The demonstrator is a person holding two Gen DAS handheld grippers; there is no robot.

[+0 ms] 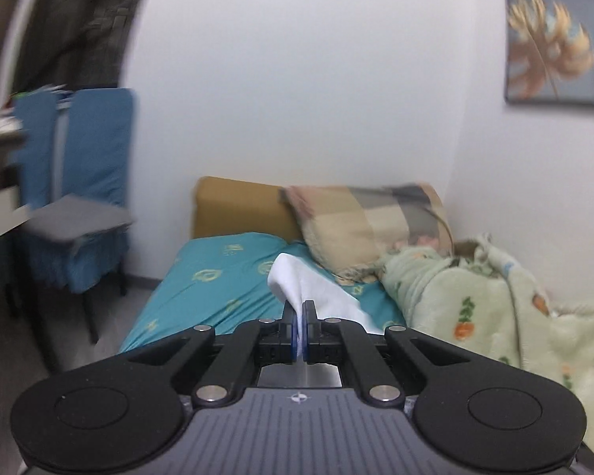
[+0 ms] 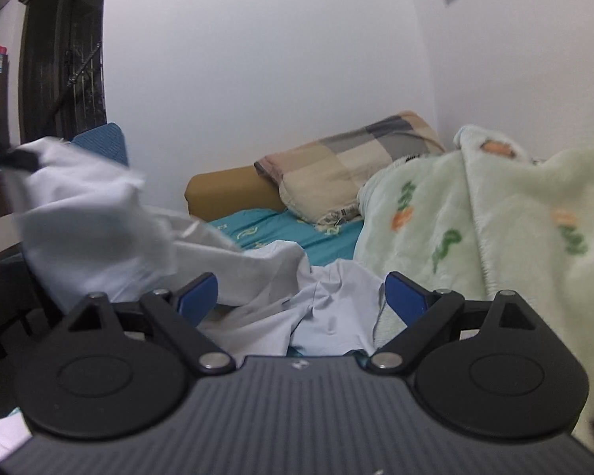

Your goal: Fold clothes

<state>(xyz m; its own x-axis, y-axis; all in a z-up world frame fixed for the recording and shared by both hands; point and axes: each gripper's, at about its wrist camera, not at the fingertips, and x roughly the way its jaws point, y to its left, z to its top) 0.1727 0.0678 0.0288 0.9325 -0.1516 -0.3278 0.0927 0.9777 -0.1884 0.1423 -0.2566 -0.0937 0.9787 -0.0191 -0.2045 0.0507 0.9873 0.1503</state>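
Note:
A white garment (image 1: pixel 313 289) hangs from my left gripper (image 1: pixel 301 316), whose jaws are shut on its edge above the teal bed sheet (image 1: pixel 217 281). In the right wrist view the same white garment (image 2: pixel 111 229) is lifted at the left, where the other gripper (image 2: pixel 19 160) shows as a dark blur pinching it; the rest lies crumpled on the bed. My right gripper (image 2: pixel 303 297) is open and empty, low over the crumpled part of the garment, its blue pads (image 2: pixel 404 297) wide apart.
A light green fleece blanket (image 2: pixel 495 229) is heaped on the right of the bed. A checked pillow (image 1: pixel 372 225) leans on the mustard headboard (image 1: pixel 237 206). A blue-covered chair (image 1: pixel 83 198) and a desk edge (image 1: pixel 0 174) stand to the left.

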